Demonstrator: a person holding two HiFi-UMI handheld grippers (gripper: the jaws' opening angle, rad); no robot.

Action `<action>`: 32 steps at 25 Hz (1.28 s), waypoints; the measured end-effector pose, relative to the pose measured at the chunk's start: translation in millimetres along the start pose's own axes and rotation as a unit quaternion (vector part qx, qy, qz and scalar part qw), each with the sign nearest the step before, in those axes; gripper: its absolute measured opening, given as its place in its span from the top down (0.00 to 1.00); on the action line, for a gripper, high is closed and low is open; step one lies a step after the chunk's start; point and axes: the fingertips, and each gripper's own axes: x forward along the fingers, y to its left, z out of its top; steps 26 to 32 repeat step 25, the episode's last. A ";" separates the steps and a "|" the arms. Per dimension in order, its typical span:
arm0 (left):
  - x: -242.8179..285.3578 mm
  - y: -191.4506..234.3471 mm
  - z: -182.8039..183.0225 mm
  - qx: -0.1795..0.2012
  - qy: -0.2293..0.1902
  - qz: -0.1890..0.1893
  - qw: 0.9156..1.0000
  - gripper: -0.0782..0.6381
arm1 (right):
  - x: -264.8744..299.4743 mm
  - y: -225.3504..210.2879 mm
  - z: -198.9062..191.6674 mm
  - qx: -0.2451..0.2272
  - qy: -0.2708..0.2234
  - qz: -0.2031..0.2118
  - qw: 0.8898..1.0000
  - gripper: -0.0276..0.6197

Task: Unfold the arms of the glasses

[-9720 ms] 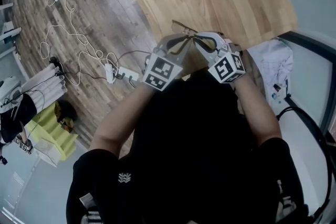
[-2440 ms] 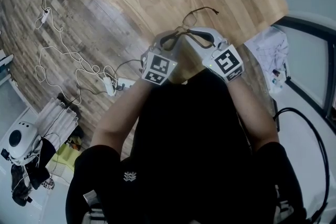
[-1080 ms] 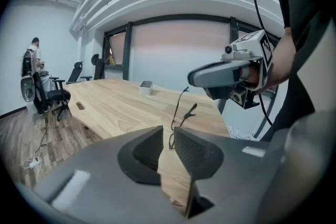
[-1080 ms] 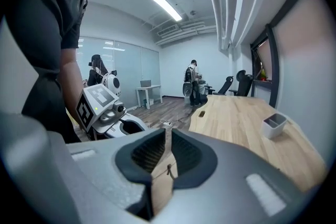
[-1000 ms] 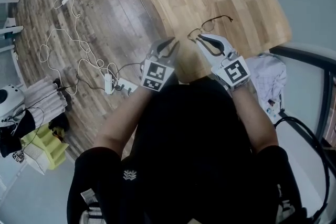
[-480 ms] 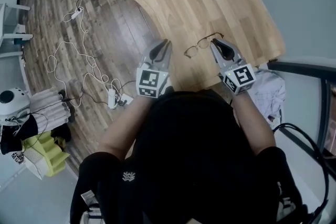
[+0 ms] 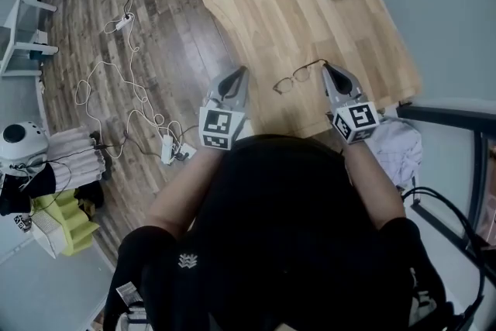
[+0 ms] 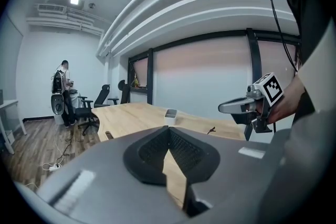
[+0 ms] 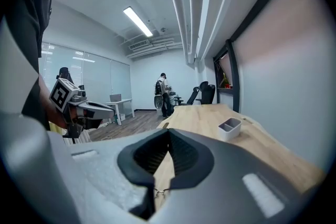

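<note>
Wire glasses (image 7: 284,84) lying at desk's (image 7: 310,19) near edge, seemingly unfolded; left gripper (image 7: 242,70), right gripper (image 7: 326,67) both closed, empty. Probably done, just back off.

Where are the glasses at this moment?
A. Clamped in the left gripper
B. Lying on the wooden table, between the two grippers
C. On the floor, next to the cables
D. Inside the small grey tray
B: the head view shows the glasses lying on the table between the left gripper and the right gripper, and neither gripper clamps them.
</note>
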 end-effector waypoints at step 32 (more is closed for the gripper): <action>7.9 -39.5 11.6 0.070 0.006 -0.014 0.997 0.88 | -2.3 -12.8 8.0 -0.017 -0.020 0.015 1.000 0.96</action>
